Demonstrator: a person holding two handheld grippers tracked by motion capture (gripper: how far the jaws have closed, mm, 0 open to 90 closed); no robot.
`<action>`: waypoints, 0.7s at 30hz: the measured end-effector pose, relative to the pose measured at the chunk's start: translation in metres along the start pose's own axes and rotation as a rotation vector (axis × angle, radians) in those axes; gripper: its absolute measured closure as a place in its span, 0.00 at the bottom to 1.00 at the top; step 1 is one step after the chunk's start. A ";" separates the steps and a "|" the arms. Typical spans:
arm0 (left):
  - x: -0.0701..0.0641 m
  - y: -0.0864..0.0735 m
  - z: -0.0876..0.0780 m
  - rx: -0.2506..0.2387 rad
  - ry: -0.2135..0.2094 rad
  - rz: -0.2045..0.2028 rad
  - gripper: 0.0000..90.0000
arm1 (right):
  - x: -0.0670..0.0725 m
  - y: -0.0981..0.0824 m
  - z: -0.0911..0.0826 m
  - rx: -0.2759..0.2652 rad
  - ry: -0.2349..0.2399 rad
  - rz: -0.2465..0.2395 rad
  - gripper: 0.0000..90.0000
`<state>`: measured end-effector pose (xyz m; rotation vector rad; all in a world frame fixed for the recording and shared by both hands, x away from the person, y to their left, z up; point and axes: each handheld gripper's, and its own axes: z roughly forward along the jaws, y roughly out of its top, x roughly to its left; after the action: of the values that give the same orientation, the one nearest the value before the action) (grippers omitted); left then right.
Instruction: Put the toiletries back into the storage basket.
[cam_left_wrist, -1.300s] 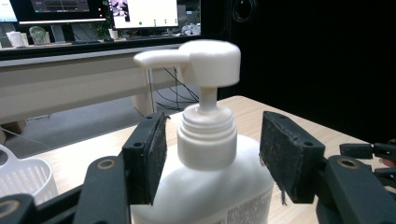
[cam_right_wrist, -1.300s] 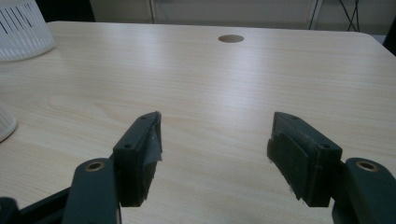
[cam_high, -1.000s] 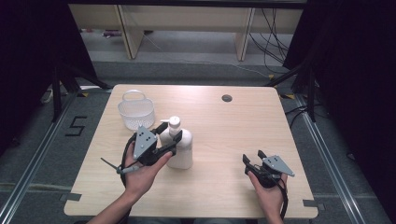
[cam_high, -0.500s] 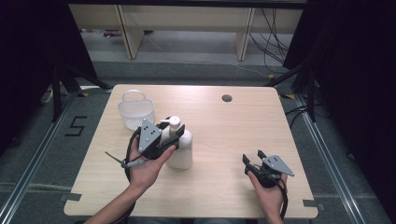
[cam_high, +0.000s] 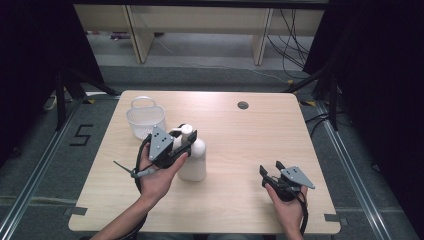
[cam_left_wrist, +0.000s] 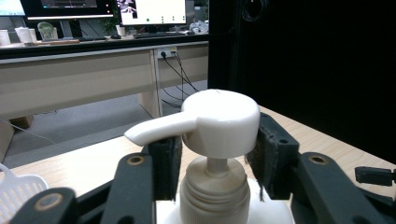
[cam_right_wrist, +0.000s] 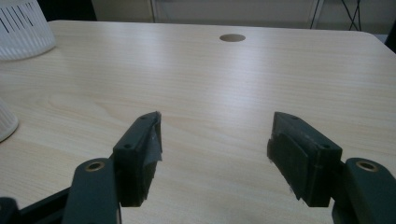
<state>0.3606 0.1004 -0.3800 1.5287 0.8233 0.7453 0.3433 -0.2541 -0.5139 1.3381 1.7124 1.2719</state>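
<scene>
Left gripper view — left gripper (cam_left_wrist: 212, 158) closing around pump bottle (cam_left_wrist: 215, 121)

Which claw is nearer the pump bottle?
Left. The left claw straddles the pump bottle at its pump head, closing in; the right claw sits apart, off to its right.

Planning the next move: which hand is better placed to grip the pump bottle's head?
Left. The left gripper has just been closing with its fingers either side of the pump bottle head, while the right gripper sits open, far off.
</scene>
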 end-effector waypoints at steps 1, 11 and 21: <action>0.000 0.000 0.000 0.000 0.001 -0.002 0.64 | 0.000 0.000 0.000 0.001 0.002 0.002 0.39; 0.002 0.002 -0.001 0.014 -0.016 -0.012 0.65 | 0.000 0.000 0.000 0.005 0.004 0.003 0.39; 0.005 0.005 -0.002 0.018 -0.036 -0.027 0.66 | 0.000 0.000 0.000 0.001 0.000 0.005 0.39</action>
<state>0.3623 0.1051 -0.3747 1.5396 0.8239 0.6907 0.3434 -0.2537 -0.5139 1.3439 1.7110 1.2747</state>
